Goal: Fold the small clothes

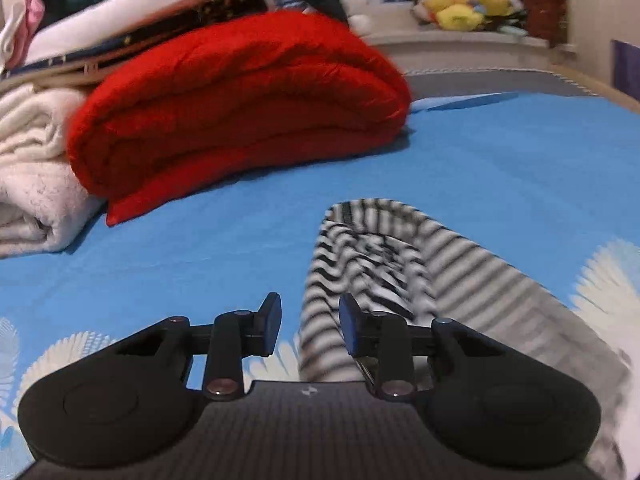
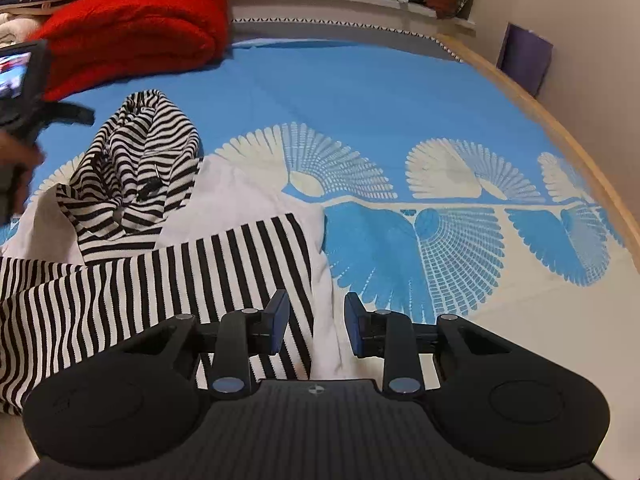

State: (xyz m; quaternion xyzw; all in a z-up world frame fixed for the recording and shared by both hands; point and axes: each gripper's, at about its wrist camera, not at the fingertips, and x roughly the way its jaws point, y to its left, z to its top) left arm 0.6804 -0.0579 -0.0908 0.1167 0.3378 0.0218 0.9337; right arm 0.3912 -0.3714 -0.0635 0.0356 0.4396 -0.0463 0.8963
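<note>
Garment: striped top [image 2: 132, 184], black and white, lying crumpled on the blue bedspread [image 2: 360, 92], part of it over a white cloth [image 2: 256, 196], spread for folding.
Left hand-held gripper [image 1: 310, 326]: jaws part-spread, nothing pinched, poised over the striped fabric, probably to take an edge.
Right hand-held gripper [image 2: 316, 324]: jaws part-spread, empty, above the striped hem and the white cloth.
Red blanket [image 1: 240, 104]: folded, set aside at the bed's far end.

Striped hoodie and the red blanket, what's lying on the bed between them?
Nothing: in the right wrist view only bare blue bedsheet lies between the striped hoodie and the red blanket. The left wrist view shows the same gap.
</note>
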